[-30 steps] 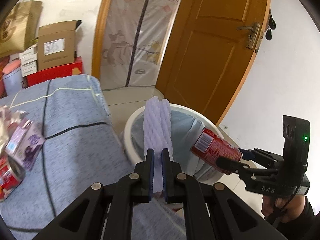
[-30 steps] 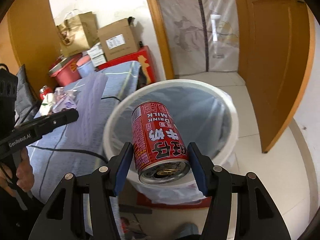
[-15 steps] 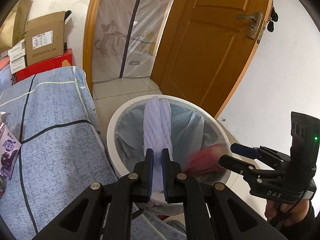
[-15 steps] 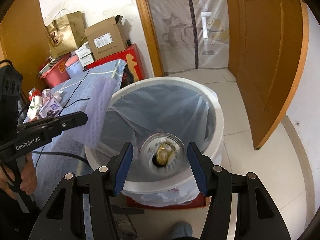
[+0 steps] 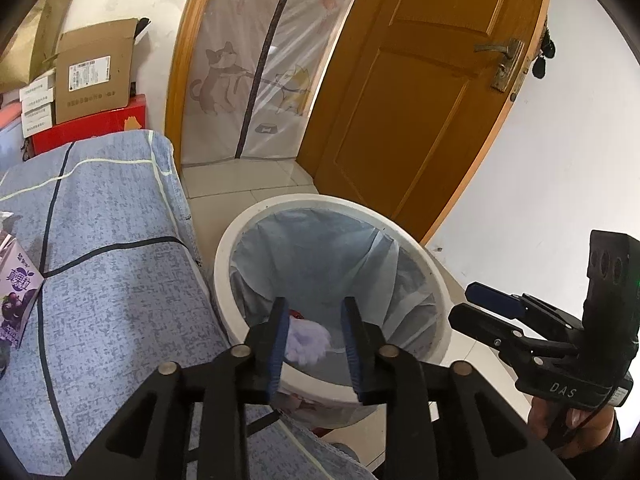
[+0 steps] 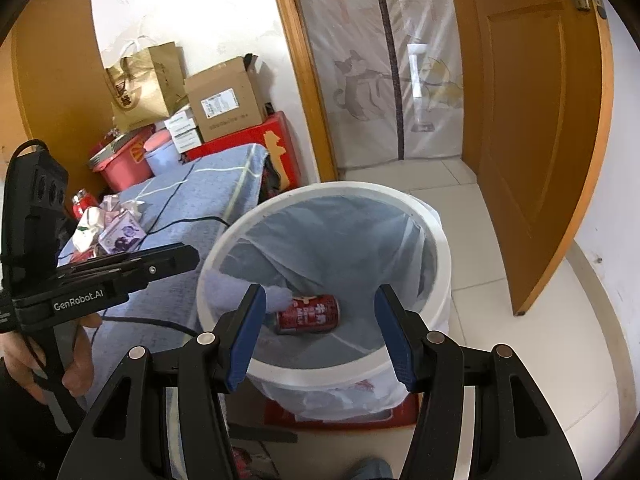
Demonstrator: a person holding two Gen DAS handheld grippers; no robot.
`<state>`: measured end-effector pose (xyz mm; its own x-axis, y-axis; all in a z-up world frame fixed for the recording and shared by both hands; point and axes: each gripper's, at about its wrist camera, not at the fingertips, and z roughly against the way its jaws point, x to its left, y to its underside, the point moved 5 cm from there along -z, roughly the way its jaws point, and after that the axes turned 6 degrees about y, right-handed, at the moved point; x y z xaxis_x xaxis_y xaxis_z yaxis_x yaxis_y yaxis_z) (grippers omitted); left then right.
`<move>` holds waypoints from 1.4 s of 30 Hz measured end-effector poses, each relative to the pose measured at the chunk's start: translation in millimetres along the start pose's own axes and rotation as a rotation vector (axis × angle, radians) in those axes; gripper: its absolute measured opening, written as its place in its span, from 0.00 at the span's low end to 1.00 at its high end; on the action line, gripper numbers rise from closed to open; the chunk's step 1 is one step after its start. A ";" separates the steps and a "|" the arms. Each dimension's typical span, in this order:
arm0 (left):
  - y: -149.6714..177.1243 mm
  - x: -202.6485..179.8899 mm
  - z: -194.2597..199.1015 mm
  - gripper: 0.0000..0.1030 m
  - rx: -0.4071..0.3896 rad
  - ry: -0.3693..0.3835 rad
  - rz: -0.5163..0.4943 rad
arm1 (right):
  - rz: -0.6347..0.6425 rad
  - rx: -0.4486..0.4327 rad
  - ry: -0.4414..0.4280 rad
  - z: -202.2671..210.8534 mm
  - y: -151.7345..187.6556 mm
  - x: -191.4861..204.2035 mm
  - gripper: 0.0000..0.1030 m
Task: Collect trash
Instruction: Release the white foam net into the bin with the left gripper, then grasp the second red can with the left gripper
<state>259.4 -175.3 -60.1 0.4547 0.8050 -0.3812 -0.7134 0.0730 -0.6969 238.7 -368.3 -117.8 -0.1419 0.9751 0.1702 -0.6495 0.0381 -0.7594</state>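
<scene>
Beside blue-grey checked tablecloth (image 5: 104,280), white lined plastic bin (image 6: 436,240): red drink can (image 6: 307,314) lying inside, pale lilac cloth (image 5: 306,340) at its 9 o'clock. Left gripper (image 5: 314,346) and right gripper (image 6: 322,334) both spread, empty.

Left gripper (image 5: 314,338) spread wide over white bin (image 5: 436,288); pale cloth (image 5: 306,340) inside, between the fingers. Right gripper (image 5: 474,306) beside the rim, parted.

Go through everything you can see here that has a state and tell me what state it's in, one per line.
left gripper: open, holding nothing, above the bin
right gripper: open, holding nothing, above the bin
red can: on its side at the bin bottom
pale purple foam piece: loose inside the bin
trash bin: uncovered, lined with a bag
wooden door: swung open
juice carton: lying on the blue cloth
</scene>
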 end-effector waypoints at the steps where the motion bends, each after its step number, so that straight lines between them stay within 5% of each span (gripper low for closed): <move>1: -0.2 -0.1 2.3 0.27 -0.004 -0.002 0.001 | 0.000 -0.004 -0.005 1.5 -0.4 1.4 0.56; 12: 15.6 3.2 43.8 0.27 -0.044 -0.027 0.022 | 0.004 -0.032 -0.054 20.8 -1.5 21.1 0.56; 42: 78.7 66.2 155.5 0.27 -0.134 -0.290 0.119 | 0.170 -0.006 -0.261 20.6 15.9 132.8 0.59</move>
<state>150.4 -24.7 -45.7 0.1876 0.9387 -0.2894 -0.6673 -0.0944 -0.7388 194.2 -242.8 -94.4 -0.4362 0.8784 0.1953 -0.5953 -0.1190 -0.7947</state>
